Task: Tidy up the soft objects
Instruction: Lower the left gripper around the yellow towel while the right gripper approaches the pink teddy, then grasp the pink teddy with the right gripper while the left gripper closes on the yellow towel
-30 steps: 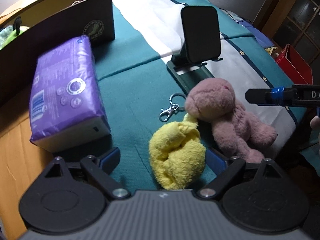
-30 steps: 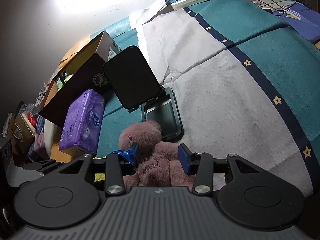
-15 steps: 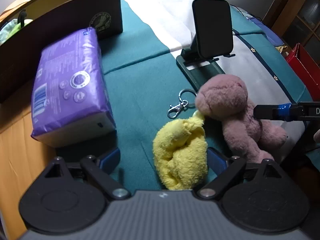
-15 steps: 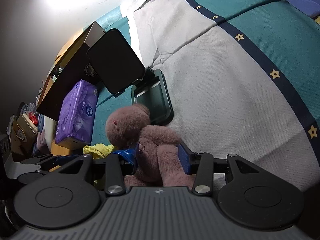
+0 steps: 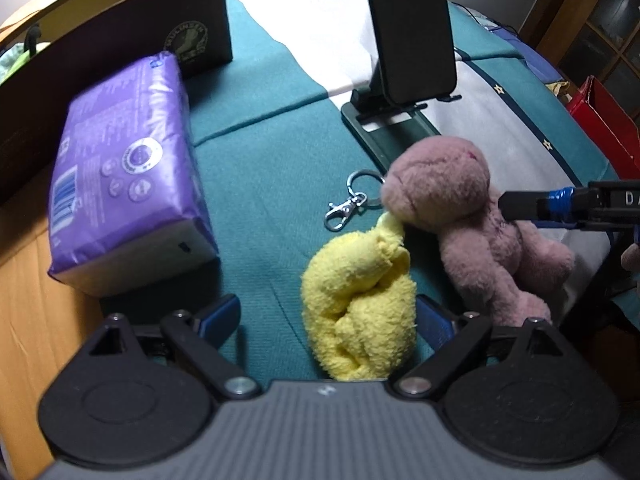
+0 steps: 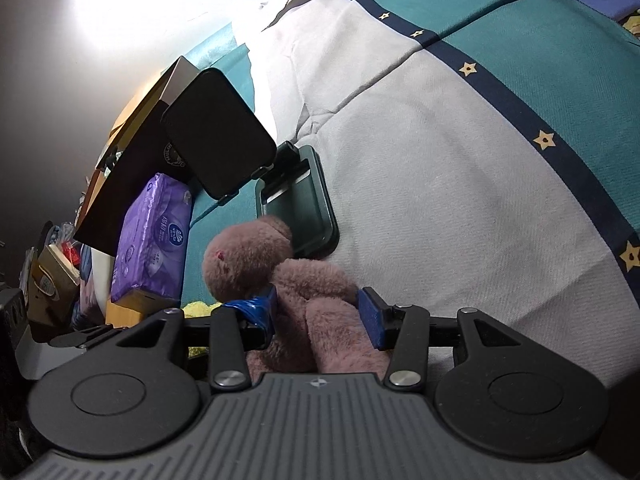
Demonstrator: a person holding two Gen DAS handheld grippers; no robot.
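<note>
Yellow terry cloth (image 5: 360, 300), bunched in a lump, lies on the teal blanket (image 5: 264, 184) between the spread fingers of the left gripper (image 5: 328, 318); the right pad sits just beside it, the left pad well apart. One cloth corner touches the head of the mauve plush bear (image 5: 460, 220). Right gripper (image 6: 318, 312) is clamped on the bear's torso, blue pads pressed into the fur on both sides. A metal key ring with clasp (image 5: 352, 202) lies just beside the bear's head. Left of it, a purple tissue pack (image 5: 120, 176) rests against a dark cardboard box (image 5: 120, 36). Farther back, a black phone stand (image 5: 408, 68) stands upright on the white blanket panel (image 6: 420, 184).
</note>
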